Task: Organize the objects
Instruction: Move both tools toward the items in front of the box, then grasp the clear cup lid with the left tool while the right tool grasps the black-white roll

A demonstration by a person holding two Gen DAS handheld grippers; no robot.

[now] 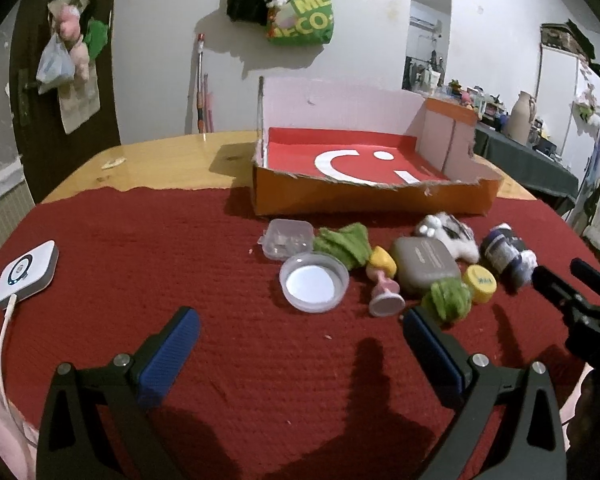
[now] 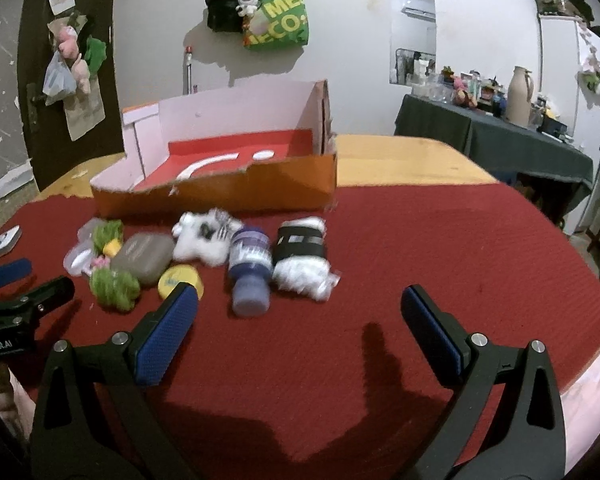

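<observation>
Legible text: green bag (image 2: pixel 278 16) on the wall reads "ME… ECO:", partly cut off; the body of the left gripper, seen from the right wrist, carries "…nRobot.AI". Print on the yellow cap (image 1: pixel 479 283) and the grey case (image 1: pixel 426 266) is too small to read. Orange cardboard box (image 1: pixel 374 196) stands at the far edge of the red cloth (image 1: pixel 140 248) on the bench, its red floor printed with a white smiley, nothing inside it. Task items lie in a cluster on the cloth just in front of the box: clear round lid (image 1: pixel 314 282), small clear plastic box (image 1: pixel 288 238) with small pale bits inside, two green fuzzy pieces (image 1: pixel 450 300), pink-and-yellow toy (image 1: pixel 384 284), white plush (image 1: pixel 452 234), blue bottle (image 2: pixel 250 268) on its side. Right wrist only: a white bundle with a black band (image 2: pixel 302 258), beside the bottle. Left wrist only: a white charger puck (image 1: pixel 26 272) with cable, well apart at the left. Left gripper (image 1: pixel 300 330) jaws spread, nothing between them; right gripper (image 2: pixel 300 308) jaws spread likewise, above bare cloth.
</observation>
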